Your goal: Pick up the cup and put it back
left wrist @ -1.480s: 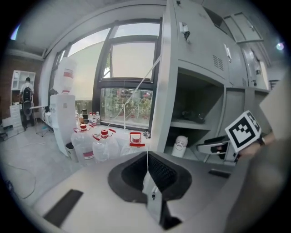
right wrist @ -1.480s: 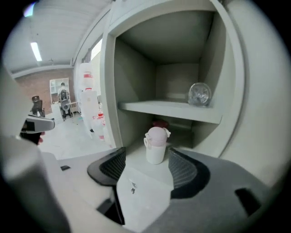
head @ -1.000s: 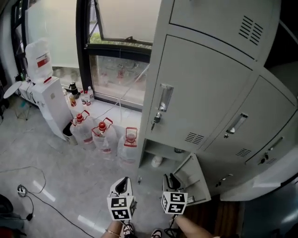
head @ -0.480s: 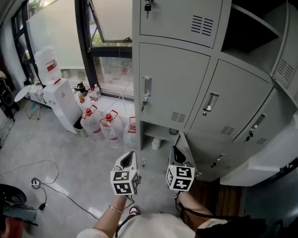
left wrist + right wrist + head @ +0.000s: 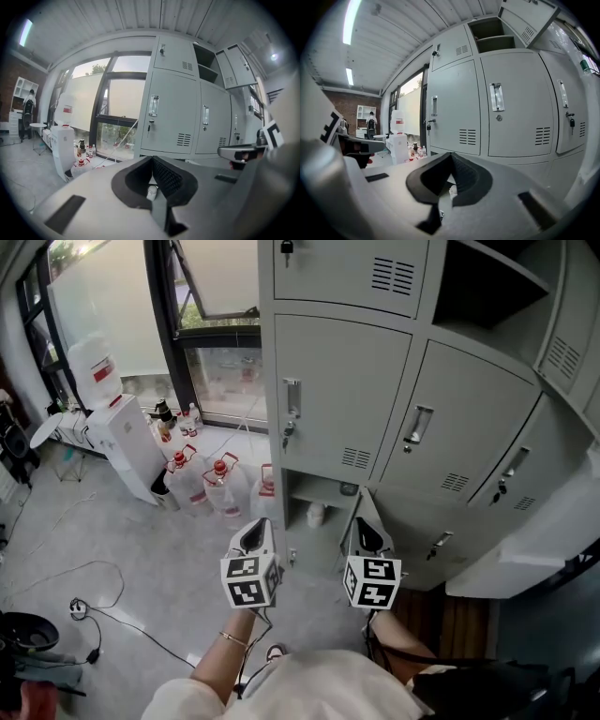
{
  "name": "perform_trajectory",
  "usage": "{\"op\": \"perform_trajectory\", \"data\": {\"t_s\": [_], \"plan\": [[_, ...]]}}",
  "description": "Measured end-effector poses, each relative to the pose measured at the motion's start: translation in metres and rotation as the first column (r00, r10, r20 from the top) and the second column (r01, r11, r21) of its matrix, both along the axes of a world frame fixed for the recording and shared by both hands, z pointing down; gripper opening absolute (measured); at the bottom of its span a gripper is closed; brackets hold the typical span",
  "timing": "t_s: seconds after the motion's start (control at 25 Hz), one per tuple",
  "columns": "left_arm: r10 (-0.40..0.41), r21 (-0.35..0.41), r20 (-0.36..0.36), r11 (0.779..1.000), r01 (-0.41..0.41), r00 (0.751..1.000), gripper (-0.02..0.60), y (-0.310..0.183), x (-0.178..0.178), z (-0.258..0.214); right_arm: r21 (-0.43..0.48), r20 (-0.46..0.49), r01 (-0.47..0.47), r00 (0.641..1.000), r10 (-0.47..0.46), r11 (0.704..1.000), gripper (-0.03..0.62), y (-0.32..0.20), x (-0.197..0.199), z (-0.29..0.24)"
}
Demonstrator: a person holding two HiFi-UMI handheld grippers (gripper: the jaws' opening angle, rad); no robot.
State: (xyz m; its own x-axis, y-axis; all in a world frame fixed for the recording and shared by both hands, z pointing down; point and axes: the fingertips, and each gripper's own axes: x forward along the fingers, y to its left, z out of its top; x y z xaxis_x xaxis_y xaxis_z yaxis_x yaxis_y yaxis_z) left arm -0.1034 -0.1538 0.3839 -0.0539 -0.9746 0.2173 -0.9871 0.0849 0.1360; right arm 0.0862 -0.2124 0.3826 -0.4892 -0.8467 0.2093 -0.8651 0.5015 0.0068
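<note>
A small white cup [image 5: 316,515] stands on the floor of the open bottom locker compartment [image 5: 323,491], whose door [image 5: 366,512] hangs open to the right. My left gripper [image 5: 255,538] is held in front of the compartment, a little left of the cup, its jaws shut and empty [image 5: 152,158]. To the right, before the open door, my right gripper [image 5: 367,538] is also shut with nothing in it [image 5: 451,154]. Both point almost level at the lockers. In each gripper view a white shape shows through the hollow below the tips.
Grey lockers [image 5: 342,399] fill the wall, one upper compartment [image 5: 487,287] open. Water jugs [image 5: 202,488] and a white water dispenser [image 5: 117,423] stand left by the window. A cable and plug [image 5: 80,607] lie on the floor.
Both grippers have risen and drawn back from the bottom locker. My view has lifted, so more locker rows show and the open compartment sits lower.
</note>
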Motion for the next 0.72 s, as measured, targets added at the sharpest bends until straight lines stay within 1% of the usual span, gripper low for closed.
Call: {"op": "perform_trajectory", "data": {"t_s": [0.28, 0.52, 0.72], "plan": [[0.021, -0.010, 0.001, 1.000, -0.021, 1.000, 0.010, -0.004, 0.003, 0.005, -0.034, -0.004, -0.014, 1.000, 0.014, 0.999, -0.008, 0.001, -0.001, 0.009], [0.044, -0.025, 0.015, 0.999, -0.044, 0.999, 0.009, -0.005, 0.008, 0.008, -0.041, 0.027, -0.035, 0.999, 0.036, 0.999, -0.008, -0.001, 0.002, 0.007], [0.059, -0.015, 0.008, 0.998, -0.059, 0.998, 0.010, -0.011, 0.012, 0.006, -0.063, 0.024, -0.034, 0.999, 0.036, 0.997, -0.008, -0.003, 0.002, 0.009]]}}
